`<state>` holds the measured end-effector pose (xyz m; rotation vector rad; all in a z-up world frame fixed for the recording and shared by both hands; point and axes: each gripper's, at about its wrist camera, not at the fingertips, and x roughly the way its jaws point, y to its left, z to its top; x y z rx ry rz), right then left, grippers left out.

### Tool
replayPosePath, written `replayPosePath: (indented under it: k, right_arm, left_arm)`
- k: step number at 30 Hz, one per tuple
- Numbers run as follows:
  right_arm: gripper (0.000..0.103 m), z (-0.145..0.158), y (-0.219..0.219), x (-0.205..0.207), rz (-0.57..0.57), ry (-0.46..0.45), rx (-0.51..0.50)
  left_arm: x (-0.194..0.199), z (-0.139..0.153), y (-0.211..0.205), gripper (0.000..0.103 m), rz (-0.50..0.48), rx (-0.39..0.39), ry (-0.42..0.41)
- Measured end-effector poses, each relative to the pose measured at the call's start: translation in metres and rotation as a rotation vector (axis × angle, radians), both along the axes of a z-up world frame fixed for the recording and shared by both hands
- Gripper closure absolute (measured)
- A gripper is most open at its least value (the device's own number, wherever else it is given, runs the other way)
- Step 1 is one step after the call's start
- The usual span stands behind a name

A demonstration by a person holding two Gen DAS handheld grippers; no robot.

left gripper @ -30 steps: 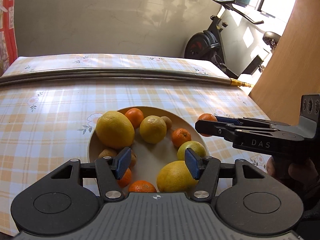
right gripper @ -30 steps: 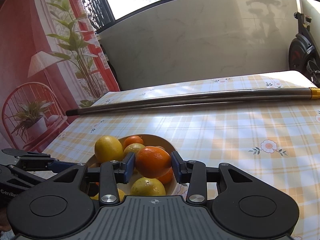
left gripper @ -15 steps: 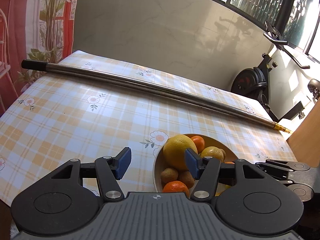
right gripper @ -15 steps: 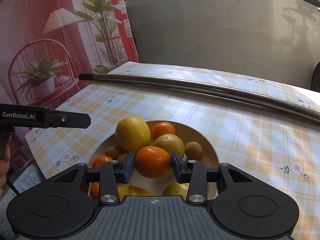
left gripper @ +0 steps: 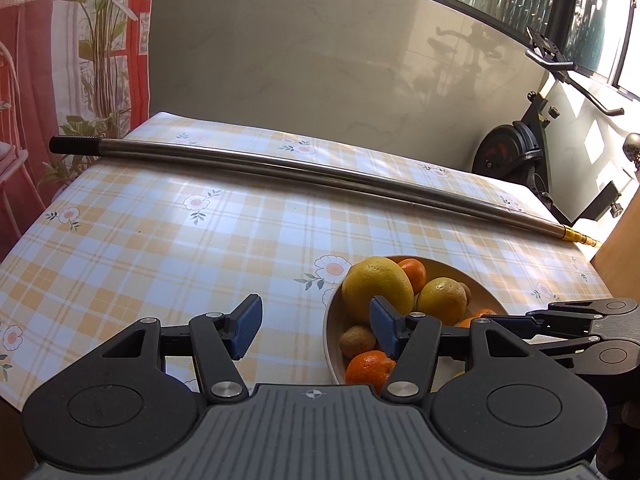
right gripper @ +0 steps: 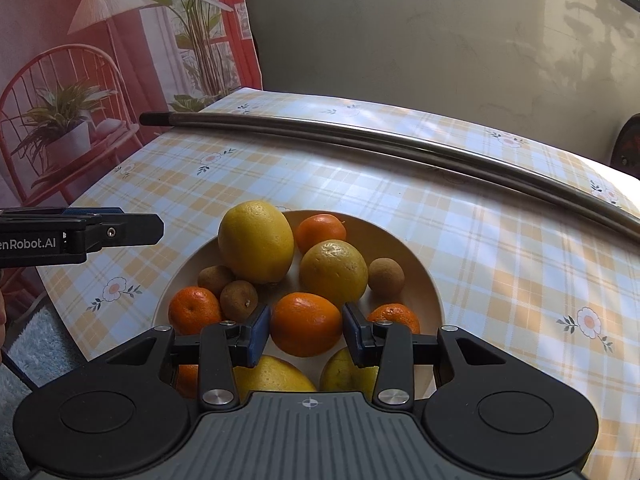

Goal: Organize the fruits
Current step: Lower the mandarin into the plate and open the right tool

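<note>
Orange peel sits squeezed between blue pads: the right gripper (right gripper: 306, 330) has its fingers narrowed onto a tangerine (right gripper: 306, 323), held low over the cream bowl (right gripper: 420, 264) where the rest of the fruit is heaped. Whether it hangs just clear of the fruit under it or rests on it cannot be told. A big lemon (right gripper: 256, 242), a rounder yellow citrus (right gripper: 334, 268), kiwis and more tangerines crowd beneath. The left gripper (left gripper: 316, 330) hovers at the bowl's near-left rim, fingers spread wide and holding nothing, one pad over the checked bench (left gripper: 160, 240). The risk from here looks plain: the round, smooth tangerine could squirt out if the pads ease unevenly, then knock the pile and send a kiwi (right gripper: 386, 276) near the rim rolling onto the cloth. Too hard a squeeze would likely bruise it.
</note>
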<state>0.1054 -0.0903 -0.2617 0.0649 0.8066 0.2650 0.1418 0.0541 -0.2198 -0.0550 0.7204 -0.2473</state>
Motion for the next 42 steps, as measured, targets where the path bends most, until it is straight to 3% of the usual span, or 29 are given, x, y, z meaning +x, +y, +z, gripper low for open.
replayPosePath:
  k: [24,38,42]
  right_arm:
    - [0.062,0.012,-0.008,-0.010,-0.037,-0.037,-0.001]
    - [0.009,0.020,-0.018,-0.015,-0.078,-0.043,0.020]
    - [0.004,0.020,-0.019,-0.015,-0.076,-0.034,0.030]
  left_arm:
    - [-0.001,-0.003,0.002,0.041,-0.007,0.007,0.013]
    - [-0.002,-0.001,0.004,0.033,-0.004,-0.010,0.016]
    - [-0.002,0.000,0.004,0.029,-0.017,-0.029,0.019]
